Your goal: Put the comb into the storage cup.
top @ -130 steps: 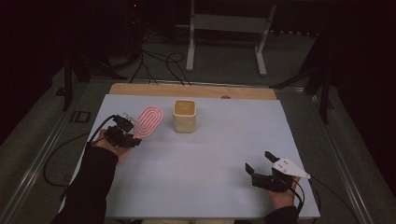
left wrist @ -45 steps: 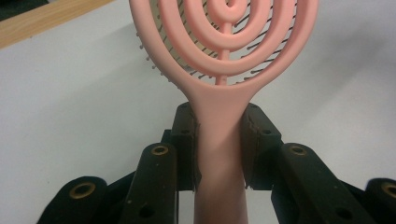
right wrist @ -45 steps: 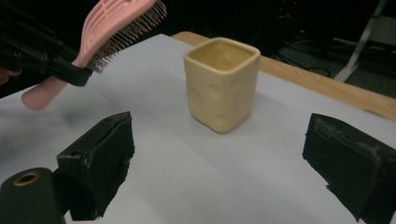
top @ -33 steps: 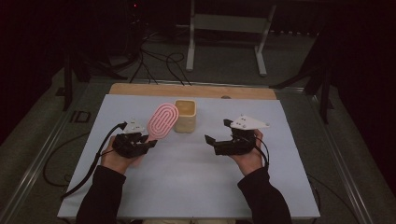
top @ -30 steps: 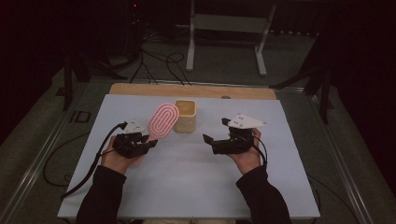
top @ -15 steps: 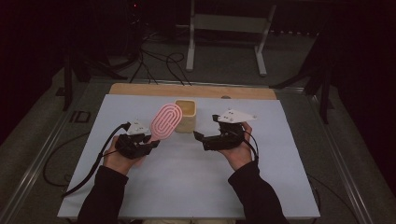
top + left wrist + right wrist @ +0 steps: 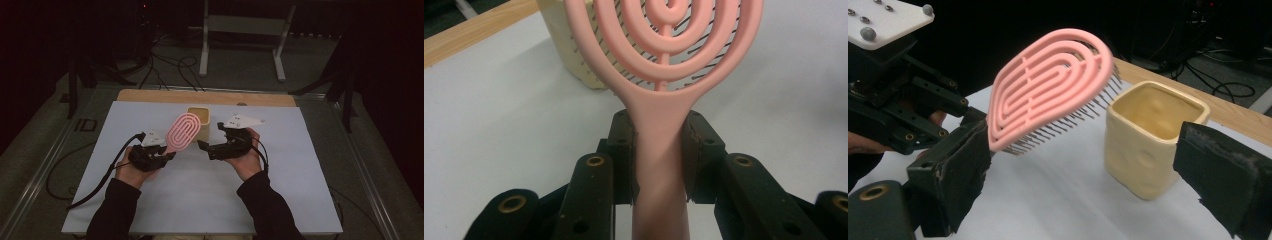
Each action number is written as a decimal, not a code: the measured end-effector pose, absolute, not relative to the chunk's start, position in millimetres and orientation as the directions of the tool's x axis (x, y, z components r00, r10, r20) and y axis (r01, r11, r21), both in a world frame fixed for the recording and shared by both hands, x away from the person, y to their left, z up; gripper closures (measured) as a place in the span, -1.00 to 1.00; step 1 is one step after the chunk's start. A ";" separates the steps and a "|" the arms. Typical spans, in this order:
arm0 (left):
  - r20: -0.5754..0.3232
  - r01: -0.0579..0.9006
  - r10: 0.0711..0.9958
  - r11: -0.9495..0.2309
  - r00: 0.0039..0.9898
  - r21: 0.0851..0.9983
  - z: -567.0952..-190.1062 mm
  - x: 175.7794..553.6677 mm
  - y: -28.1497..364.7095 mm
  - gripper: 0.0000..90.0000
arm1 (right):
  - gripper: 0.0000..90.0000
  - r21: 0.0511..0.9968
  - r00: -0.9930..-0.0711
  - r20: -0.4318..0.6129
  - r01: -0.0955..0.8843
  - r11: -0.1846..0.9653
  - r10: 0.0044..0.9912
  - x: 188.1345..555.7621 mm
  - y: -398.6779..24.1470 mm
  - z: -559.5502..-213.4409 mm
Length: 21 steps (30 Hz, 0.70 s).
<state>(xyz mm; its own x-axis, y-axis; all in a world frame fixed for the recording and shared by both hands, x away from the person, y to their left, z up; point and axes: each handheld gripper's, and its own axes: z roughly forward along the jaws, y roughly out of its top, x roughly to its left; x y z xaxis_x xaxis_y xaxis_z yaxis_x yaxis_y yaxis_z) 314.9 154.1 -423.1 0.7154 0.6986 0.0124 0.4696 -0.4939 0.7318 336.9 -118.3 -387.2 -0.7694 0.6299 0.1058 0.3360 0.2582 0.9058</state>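
Note:
A pink oval hairbrush [image 7: 182, 132] with concentric ribs is held off the table, tilted up toward the far side. My left gripper [image 7: 162, 152] is shut on its handle; in the left gripper view the pads [image 7: 624, 150] press both sides of the hairbrush's handle [image 7: 659, 160]. Just behind the brush head stands a cream square cup [image 7: 201, 120], upright and empty. My right gripper [image 7: 210, 137] is to the right of the brush, pointing left at it. Its jaws stand wide open, and its view shows the hairbrush [image 7: 1048, 85] and the cup [image 7: 1148, 145] ahead between them, untouched.
The white table top [image 7: 300, 190] has a wooden strip [image 7: 150, 96] along its far edge. Beyond it stand a metal frame's legs [image 7: 204, 45] and cables on the floor. A black cable [image 7: 107, 172] trails from my left gripper toward the front left.
My right gripper has come from the front right corner to the middle and kept sliding left toward the brush. The left gripper lifted the brush off the table earlier and now holds still.

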 end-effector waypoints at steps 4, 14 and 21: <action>0.014 0.464 0.694 -0.496 0.720 0.734 -423.5 314.3 151.7 0.57 | -0.82 0.903 -0.774 0.104 0.338 0.267 0.625 339.2 -112.4 -387.2; 0.012 0.448 0.676 -0.502 0.737 0.739 -423.5 312.5 145.3 0.57 | -0.82 0.897 -0.777 0.138 0.361 0.255 0.614 347.9 -102.4 -391.9; 0.006 0.446 0.672 -0.498 0.740 0.744 -423.6 312.2 144.0 0.57 | -0.82 0.893 -0.780 0.147 0.369 0.257 0.608 353.0 -97.9 -393.4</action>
<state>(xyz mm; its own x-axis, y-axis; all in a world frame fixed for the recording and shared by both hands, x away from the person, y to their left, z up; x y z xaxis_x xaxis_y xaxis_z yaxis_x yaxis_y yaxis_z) 312.2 144.0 -423.6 0.7404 0.6722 0.0063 0.4459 -0.4981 0.7437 353.0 -97.9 -393.4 -0.7805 0.6077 0.1470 0.3686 0.2574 0.8933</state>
